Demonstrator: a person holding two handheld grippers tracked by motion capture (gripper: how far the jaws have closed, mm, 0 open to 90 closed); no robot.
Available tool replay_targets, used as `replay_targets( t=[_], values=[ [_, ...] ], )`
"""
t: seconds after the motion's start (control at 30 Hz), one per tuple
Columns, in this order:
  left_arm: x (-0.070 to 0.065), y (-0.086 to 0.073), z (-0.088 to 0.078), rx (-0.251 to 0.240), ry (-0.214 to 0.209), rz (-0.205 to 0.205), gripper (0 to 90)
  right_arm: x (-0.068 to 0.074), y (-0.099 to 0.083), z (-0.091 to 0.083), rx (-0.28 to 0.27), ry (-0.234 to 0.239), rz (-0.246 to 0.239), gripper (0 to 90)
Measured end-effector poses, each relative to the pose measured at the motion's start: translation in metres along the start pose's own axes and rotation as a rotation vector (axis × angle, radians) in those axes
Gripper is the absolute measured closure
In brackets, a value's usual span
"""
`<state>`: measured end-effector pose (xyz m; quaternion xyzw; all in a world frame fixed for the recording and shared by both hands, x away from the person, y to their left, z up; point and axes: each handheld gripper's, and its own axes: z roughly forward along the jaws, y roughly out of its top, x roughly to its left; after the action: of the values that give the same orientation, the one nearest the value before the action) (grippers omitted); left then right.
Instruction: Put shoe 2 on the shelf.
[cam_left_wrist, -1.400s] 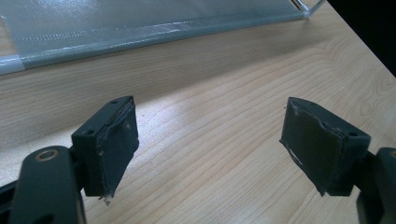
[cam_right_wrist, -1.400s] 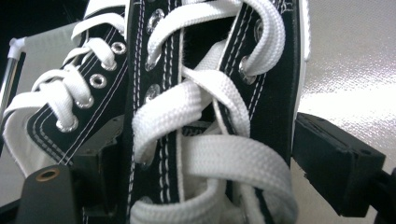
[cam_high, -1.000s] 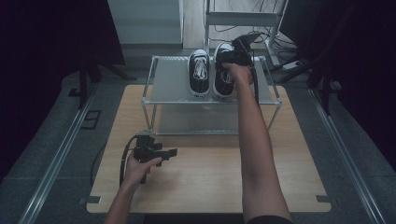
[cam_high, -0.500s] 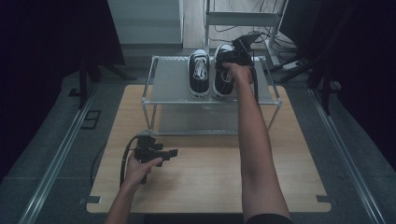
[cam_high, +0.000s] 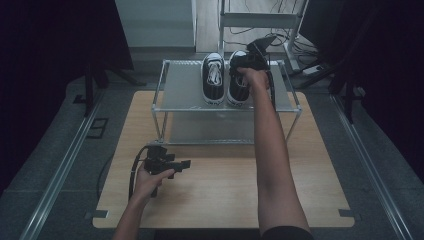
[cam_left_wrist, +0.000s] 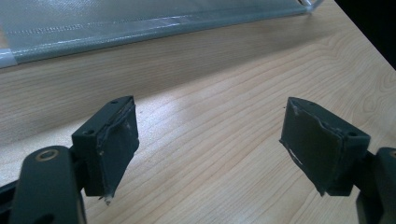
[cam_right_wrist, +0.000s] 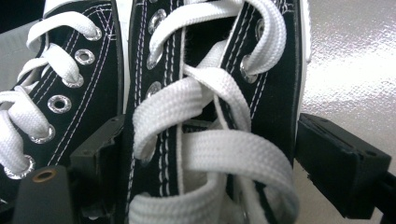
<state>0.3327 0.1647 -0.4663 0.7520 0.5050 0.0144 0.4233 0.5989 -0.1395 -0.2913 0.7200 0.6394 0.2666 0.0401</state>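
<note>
Two hand-held grippers: our left hand-held gripper (cam_left_wrist: 205, 154) rests gaping, nothing between its jaws, above the pale wooden table (cam_left_wrist: 224, 116). Our right hand-held gripper (cam_right_wrist: 205, 163) straddles the black canvas sneaker with white laces (cam_right_wrist: 210, 93) on the grey metal shelf (cam_high: 185, 90); whether it grips, we cannot tell.

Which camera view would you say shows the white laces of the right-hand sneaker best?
The right gripper view: the laces lie close up, each crossing and eyelet plain. In the high view the sneaker is small and partly behind the hand. The left gripper view faces the table.

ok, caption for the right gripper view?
Right tool straddling the laced upper of a black sneaker on the shelf.
</note>
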Motion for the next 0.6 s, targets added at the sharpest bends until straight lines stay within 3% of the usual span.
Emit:
replay_targets(
  t=[0.6],
  values=[
    [-0.0007,-0.0002,0.0014,0.005,0.002,0.003,19.5,0.0051,0.0021,0.0045,0.028,-0.022,-0.029,12.5]
  ],
)
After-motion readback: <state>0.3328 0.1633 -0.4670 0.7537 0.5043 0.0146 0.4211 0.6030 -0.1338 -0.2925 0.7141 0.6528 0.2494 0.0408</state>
